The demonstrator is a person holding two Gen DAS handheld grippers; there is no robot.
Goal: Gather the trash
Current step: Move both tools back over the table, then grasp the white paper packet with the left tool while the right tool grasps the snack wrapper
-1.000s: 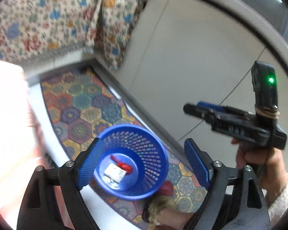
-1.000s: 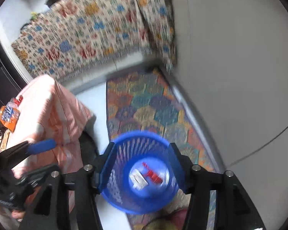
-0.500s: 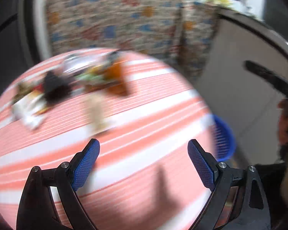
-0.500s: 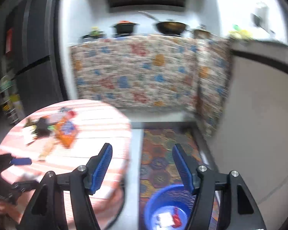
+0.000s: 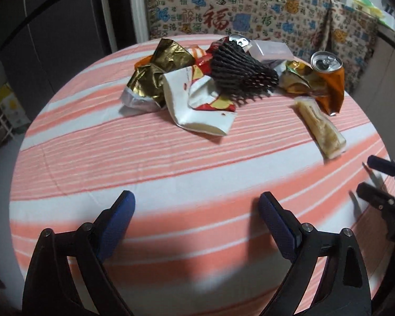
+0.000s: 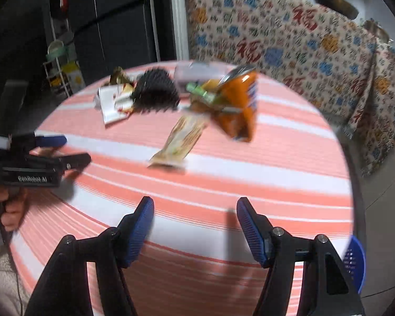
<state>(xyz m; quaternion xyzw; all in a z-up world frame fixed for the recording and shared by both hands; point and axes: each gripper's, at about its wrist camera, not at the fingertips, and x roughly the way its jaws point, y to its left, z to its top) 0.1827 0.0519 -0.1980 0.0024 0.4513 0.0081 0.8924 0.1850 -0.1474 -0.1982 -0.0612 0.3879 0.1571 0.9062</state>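
We go for the stray wrapper [image 5: 320, 127] at the table's [image 5: 118, 163] right edge first. Left gripper [image 5: 196, 208] just opened wide, right gripper [image 6: 194, 216] released, both empty.

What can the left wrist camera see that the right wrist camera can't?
Only the left wrist view shows the shiny gold wrapper clearly and a second can top behind the black mesh.

Only the right wrist view shows the blue basket beside the table and a hand holding the left gripper.

Both show the striped tablecloth, orange can, long snack packet and black mesh.
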